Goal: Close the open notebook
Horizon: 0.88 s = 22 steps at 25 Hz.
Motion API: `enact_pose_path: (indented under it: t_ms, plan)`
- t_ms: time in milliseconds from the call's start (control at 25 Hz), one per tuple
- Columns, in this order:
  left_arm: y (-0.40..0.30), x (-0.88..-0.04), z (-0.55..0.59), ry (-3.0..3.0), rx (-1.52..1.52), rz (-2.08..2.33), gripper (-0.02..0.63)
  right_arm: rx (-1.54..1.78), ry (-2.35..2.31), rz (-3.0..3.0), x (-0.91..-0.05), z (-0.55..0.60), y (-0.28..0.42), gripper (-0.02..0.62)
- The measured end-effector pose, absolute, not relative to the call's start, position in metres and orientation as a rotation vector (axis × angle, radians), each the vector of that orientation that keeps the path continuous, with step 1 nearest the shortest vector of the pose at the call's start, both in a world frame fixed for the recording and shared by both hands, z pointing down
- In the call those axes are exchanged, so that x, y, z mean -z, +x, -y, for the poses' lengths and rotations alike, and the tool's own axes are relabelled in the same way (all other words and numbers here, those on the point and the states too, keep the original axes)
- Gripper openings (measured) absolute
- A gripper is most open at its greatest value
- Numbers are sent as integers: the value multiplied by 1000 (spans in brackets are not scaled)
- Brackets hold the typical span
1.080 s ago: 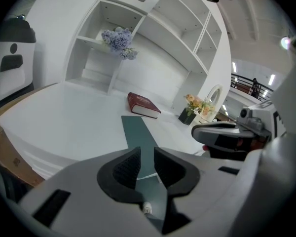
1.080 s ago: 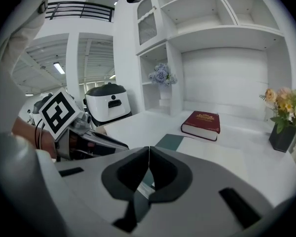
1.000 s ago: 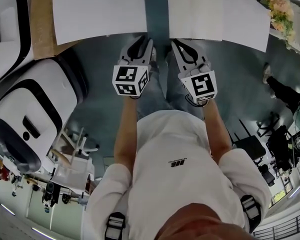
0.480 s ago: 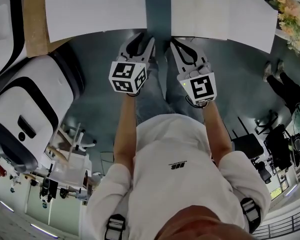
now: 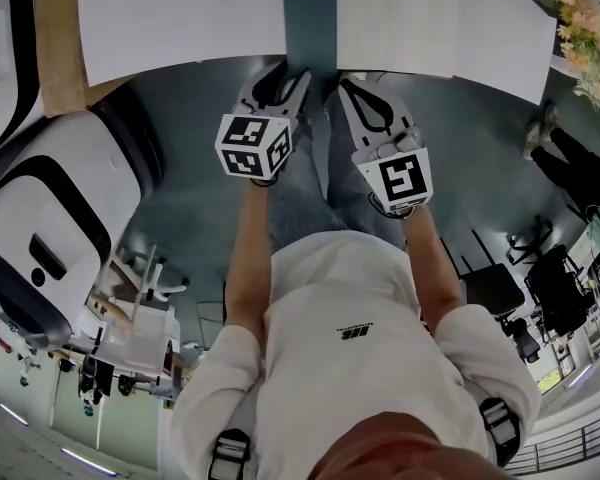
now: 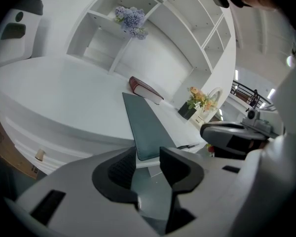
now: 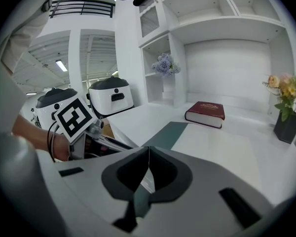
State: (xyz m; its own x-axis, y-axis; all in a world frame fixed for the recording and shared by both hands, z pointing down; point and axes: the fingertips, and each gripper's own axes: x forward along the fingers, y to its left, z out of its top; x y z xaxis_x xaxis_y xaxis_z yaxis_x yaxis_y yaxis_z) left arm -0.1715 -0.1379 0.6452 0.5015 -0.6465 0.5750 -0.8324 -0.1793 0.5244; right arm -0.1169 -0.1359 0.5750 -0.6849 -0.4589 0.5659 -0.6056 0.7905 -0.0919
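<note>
The open notebook (image 5: 395, 23) lies flat on the white table (image 5: 180, 18), its white page next to a dark teal strip (image 5: 310, 13). In the right gripper view the notebook's page (image 7: 222, 147) spreads to the right of the teal strip (image 7: 163, 135). Both grippers hang in front of the table's near edge, apart from the notebook. My left gripper (image 5: 288, 76) is open with nothing between its fingers, and the left gripper view (image 6: 148, 164) points along the teal strip (image 6: 140, 125). My right gripper (image 5: 348, 86) is shut and empty, its fingers meeting in its own view (image 7: 149, 167).
A shut red book (image 7: 204, 113) lies at the table's far side. A flower pot (image 7: 285, 95) stands at the far right. White shelves with purple flowers (image 7: 165, 63) line the wall. White machines (image 5: 50, 218) and cardboard (image 5: 55, 38) stand to the left. A person (image 5: 570, 158) is on the right.
The table has slid a little toward the top of the head view. Both grippers keep their places by the near edge, and their jaws are unchanged.
</note>
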Motion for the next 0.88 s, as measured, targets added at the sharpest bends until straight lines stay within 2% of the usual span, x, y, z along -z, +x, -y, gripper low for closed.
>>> enact_pose_path:
  t_ms: [880]
  plan:
    - [-170, -603, 141, 1959, -309, 1281, 0, -366, 852, 2488, -555, 147, -104, -3]
